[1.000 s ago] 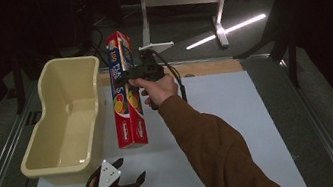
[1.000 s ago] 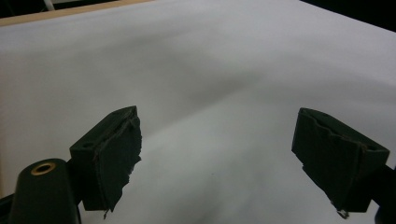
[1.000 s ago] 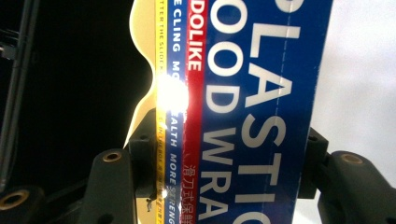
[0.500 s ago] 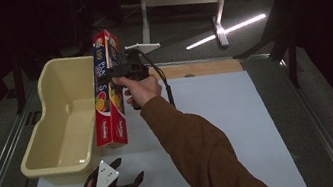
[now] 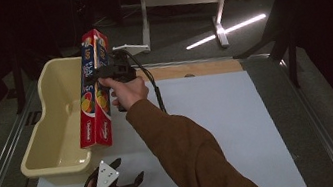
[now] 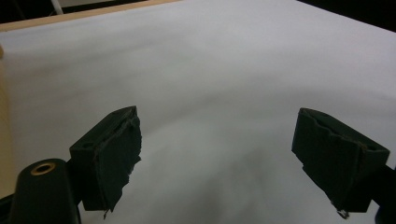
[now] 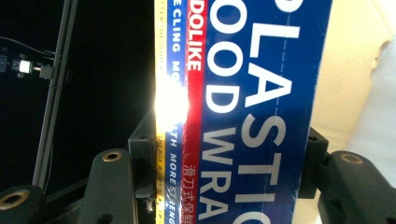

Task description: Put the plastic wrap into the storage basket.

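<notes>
Spanning a dim room, white tabletop (image 5: 218,115) (cream bin (image 5: 57,121) alongside)

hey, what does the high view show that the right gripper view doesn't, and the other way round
High view alone: the whole plastic wrap box hanging lengthwise over the edge of the cream tub, the white mat, and the left gripper resting open near the mat's front edge. Right gripper view alone: the box's lettering close up, and the right gripper with a jaw pressed on each side of it. Both share the box, the tub's cream wall and that gripper.
</notes>
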Demonstrator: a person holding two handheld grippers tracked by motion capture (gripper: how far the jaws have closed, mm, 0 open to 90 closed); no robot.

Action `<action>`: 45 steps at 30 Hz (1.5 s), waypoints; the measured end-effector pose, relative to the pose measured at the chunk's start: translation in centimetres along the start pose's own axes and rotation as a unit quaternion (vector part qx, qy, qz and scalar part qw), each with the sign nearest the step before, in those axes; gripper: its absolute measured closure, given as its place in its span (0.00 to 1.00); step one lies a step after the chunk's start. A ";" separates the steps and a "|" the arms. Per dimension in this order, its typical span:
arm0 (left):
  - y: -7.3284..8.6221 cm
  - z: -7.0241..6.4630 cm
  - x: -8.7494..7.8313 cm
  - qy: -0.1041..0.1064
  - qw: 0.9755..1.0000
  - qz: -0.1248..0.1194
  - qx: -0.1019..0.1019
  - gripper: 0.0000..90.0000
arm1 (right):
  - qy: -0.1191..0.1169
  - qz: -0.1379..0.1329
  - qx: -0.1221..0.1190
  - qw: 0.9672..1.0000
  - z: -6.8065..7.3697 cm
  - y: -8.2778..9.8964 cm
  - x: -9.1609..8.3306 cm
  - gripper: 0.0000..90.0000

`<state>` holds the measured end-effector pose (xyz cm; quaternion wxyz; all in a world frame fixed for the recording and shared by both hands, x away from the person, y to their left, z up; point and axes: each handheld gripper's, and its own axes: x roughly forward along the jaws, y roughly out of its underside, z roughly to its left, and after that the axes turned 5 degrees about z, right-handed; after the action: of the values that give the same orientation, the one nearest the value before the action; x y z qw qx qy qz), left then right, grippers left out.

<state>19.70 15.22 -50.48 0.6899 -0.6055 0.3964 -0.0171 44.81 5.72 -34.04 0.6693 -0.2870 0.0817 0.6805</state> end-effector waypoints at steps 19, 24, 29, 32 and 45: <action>0.1 -0.1 -0.1 -0.002 1.000 -0.001 0.002 0.17 | -0.001 0.011 0.016 1.000 0.7 0.6 3.6 0.47; 0.2 -0.4 -0.5 0.004 1.000 -0.011 -0.004 0.17 | -0.001 0.020 0.024 1.000 0.7 0.6 4.5 0.46; 0.3 -0.9 -0.7 0.007 1.000 -0.011 0.004 0.17 | -0.004 0.016 0.036 0.999 0.6 0.8 5.5 0.46; 0.4 -1.0 -0.6 0.007 1.000 -0.012 0.002 0.17 | -0.001 0.015 0.042 0.999 0.5 0.9 5.9 0.46; 0.3 -0.8 -0.8 0.004 1.000 -0.014 0.001 0.17 | 0.019 0.019 0.056 0.998 0.1 1.3 7.6 0.45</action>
<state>18.56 15.09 -50.31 0.6885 -0.6103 0.3908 -0.0297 44.00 12.19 -38.12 0.6696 -0.2599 0.1380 0.6819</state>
